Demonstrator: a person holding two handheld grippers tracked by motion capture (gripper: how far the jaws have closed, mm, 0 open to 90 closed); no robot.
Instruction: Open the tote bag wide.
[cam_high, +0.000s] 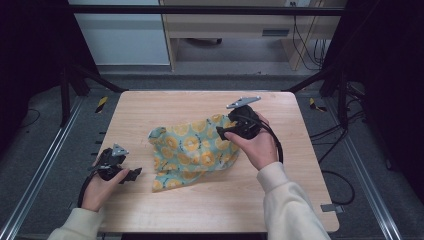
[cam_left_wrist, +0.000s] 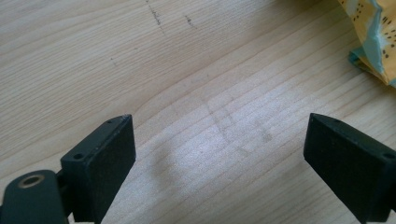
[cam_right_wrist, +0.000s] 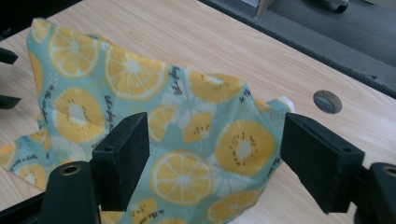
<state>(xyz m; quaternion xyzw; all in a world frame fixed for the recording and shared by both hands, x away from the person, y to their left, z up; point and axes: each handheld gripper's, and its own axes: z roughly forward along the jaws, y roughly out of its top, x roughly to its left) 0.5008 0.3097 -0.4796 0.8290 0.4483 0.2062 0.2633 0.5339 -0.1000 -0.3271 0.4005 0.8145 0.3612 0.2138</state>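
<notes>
A pale teal cloth (cam_high: 192, 150) printed with yellow lemon and kiwi slices lies at the centre of a light wooden table (cam_high: 225, 200). Both grippers are black; the sleeves are cream.

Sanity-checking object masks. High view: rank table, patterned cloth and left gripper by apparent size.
1. table, by far the largest.
2. patterned cloth, covering a middle patch of the tabletop.
3. left gripper, smallest; the person's hand covers part of it, so its full extent is somewhat unsure.
</notes>
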